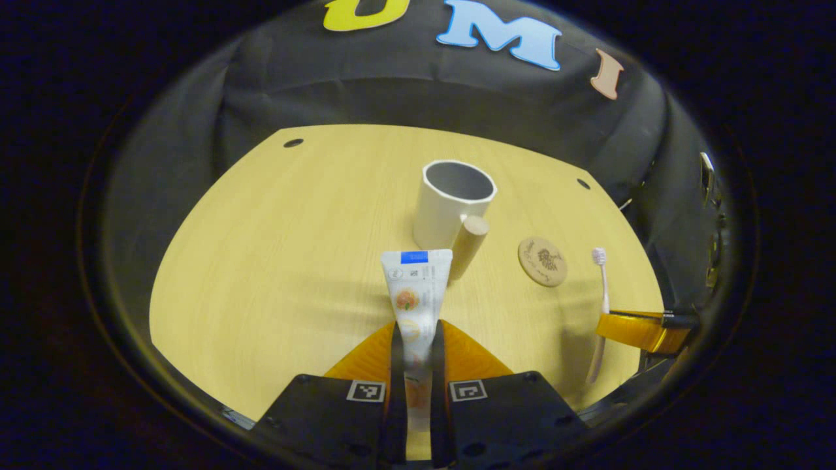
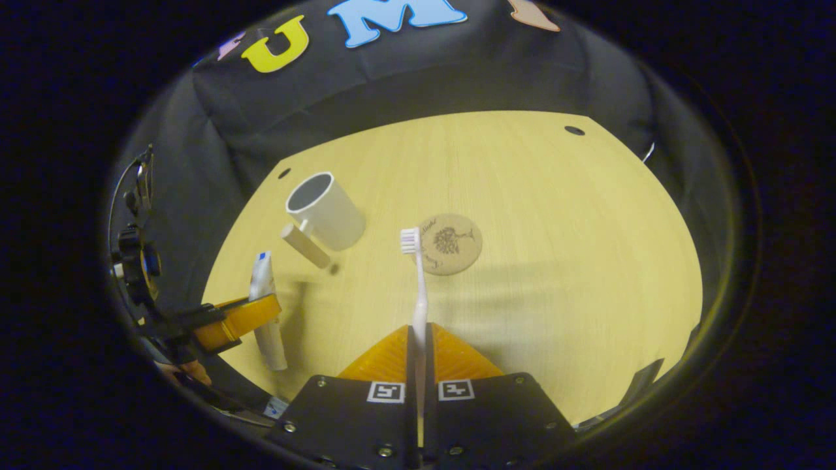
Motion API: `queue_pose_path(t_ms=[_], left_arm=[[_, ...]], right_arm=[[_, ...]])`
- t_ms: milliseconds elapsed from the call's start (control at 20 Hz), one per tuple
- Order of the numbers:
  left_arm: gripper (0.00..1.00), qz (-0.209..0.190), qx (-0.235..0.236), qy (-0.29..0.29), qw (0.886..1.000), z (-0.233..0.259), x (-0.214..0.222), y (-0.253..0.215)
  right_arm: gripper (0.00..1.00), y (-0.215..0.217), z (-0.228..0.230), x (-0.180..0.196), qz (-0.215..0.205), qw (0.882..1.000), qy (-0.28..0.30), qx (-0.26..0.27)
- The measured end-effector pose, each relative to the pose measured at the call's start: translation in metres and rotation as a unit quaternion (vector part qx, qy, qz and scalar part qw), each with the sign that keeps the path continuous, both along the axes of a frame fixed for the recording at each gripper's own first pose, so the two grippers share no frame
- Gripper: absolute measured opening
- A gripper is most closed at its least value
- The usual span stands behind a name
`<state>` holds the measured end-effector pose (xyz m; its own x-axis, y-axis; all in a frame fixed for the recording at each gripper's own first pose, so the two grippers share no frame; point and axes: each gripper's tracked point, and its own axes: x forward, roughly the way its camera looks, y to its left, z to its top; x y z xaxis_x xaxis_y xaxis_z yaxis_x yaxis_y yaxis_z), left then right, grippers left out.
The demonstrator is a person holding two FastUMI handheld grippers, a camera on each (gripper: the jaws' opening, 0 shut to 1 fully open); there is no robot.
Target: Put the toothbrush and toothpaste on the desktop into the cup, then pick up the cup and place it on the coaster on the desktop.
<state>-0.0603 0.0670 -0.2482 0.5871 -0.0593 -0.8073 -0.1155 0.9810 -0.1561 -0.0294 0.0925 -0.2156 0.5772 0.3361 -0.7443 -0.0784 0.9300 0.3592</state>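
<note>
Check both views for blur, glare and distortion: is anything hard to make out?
Left gripper view: fisheye bends the table edges; cup and coaster are sharp, but the toothpaste blurs low between the fingers. Right gripper view: same curving; toothbrush is crisp, with soft shadows on the table and no strong glare.

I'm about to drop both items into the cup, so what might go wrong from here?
1. The left tongs grip the toothpaste low, so its long free end may wobble and catch the cup rim.
2. The right tongs hold the thin toothbrush by its handle end; it might pivot or slip.
3. The cup's handle faces the tongs and could be bumped.
</note>
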Motion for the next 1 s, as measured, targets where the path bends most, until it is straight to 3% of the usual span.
queue_pose_path(t_ms=[400,700,1000], left_arm=[[0.22,0.03,0.035,-0.128,0.991,0.065,0.06,0.036],[0.21,0.038,0.034,-0.258,0.965,0.125,0.118,0.047],[0.21,0.028,-0.002,-0.327,0.945,0.152,0.162,0.04]], right_arm=[[0.05,0.007,0.054,0.039,0.006,0.993,-0.114,0.018],[0.04,0.016,0.078,0.061,0.009,0.988,-0.155,0.014],[0.04,0.023,0.093,0.076,-0.007,0.986,-0.168,0.013]])
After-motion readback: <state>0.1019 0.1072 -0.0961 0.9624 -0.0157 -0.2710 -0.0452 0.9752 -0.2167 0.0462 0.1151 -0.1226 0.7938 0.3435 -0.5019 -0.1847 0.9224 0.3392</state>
